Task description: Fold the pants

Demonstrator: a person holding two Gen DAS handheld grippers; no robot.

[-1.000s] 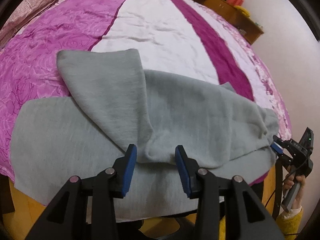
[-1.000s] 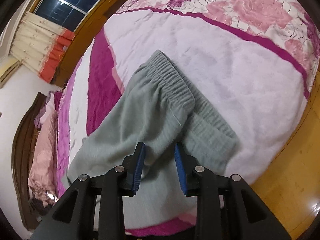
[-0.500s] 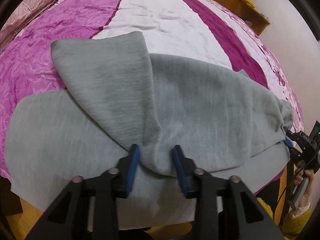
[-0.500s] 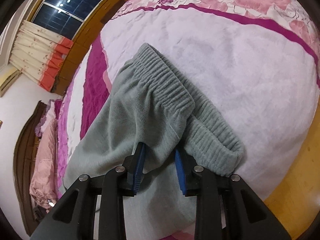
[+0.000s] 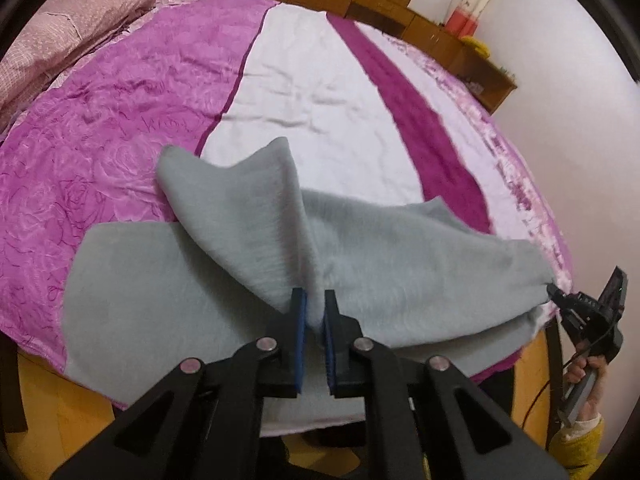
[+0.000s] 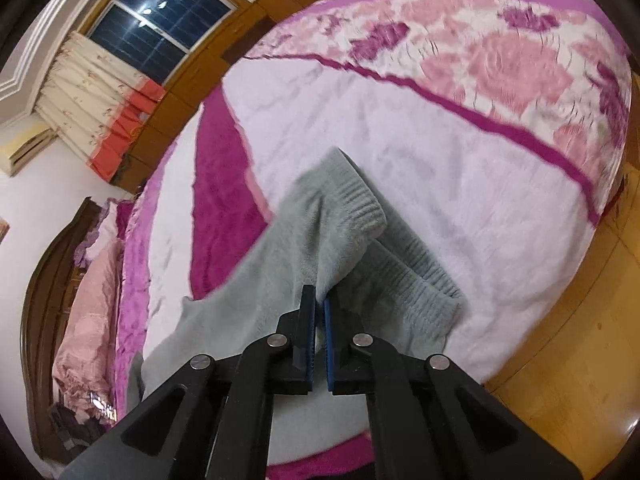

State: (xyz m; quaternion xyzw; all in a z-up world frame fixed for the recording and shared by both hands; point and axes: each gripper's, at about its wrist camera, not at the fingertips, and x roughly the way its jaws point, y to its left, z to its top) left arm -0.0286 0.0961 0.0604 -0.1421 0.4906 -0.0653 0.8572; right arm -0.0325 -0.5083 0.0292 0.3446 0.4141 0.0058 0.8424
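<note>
Grey fleece pants lie across the near edge of a bed. My left gripper is shut on a fold of the upper leg and lifts it, so the leg's cuff stands up off the lower leg. My right gripper is shut on the pants close to the ribbed waistband and lifts the upper layer. The right gripper also shows at the right edge of the left wrist view, holding the waist end.
The bedspread has purple, white and magenta stripes and a pink floral border. Pink pillows lie at the head. Wooden cabinets line the far wall. Wooden floor borders the bed.
Both grippers closed on the upper layer of the pants and raised it off the bed. The upper leg's cuff now stands up instead of lying flat.
</note>
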